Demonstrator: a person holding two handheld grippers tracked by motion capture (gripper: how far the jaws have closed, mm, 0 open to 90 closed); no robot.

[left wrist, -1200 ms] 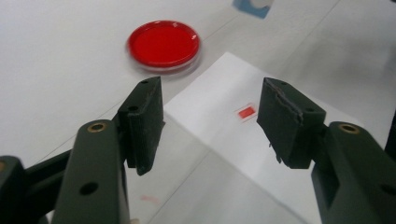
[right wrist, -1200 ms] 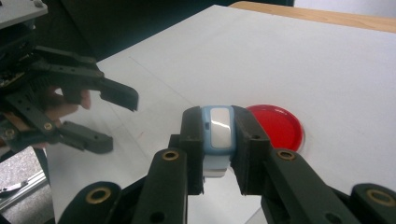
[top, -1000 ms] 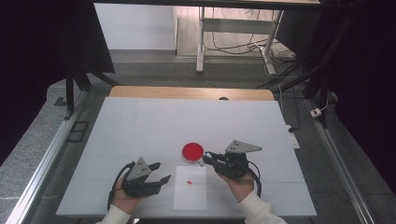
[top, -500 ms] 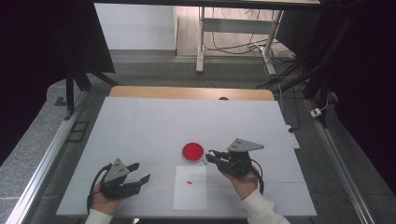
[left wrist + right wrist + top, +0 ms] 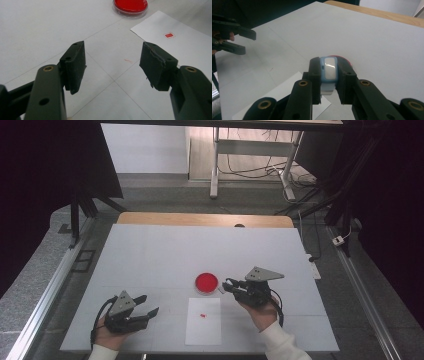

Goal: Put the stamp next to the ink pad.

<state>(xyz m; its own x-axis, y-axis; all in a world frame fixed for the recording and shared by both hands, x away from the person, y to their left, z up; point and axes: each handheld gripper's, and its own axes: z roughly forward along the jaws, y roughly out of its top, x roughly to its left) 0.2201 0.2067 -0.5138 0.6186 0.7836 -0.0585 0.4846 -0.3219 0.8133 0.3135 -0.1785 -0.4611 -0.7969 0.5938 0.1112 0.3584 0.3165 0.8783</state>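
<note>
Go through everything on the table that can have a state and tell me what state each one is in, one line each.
Left gripper: open, jaws wide apart, holding nothing, above the table.
Right gripper: shut on the small blue-and-white object.
Small blue-and-white object: clamped between the jaws, lifted off the table.
Red dish: flat on the table, just beyond the paper; covered or not, cannot tell.
White paper: lying flat, a small red mark on it.

The white table (image 5: 150, 255) lay broadly open — bare surface ahead and to both sides. Only a red dish (image 5: 206, 282) and a flat paper sheet (image 5: 204, 327) stood mid-table — between the grippers.
</note>
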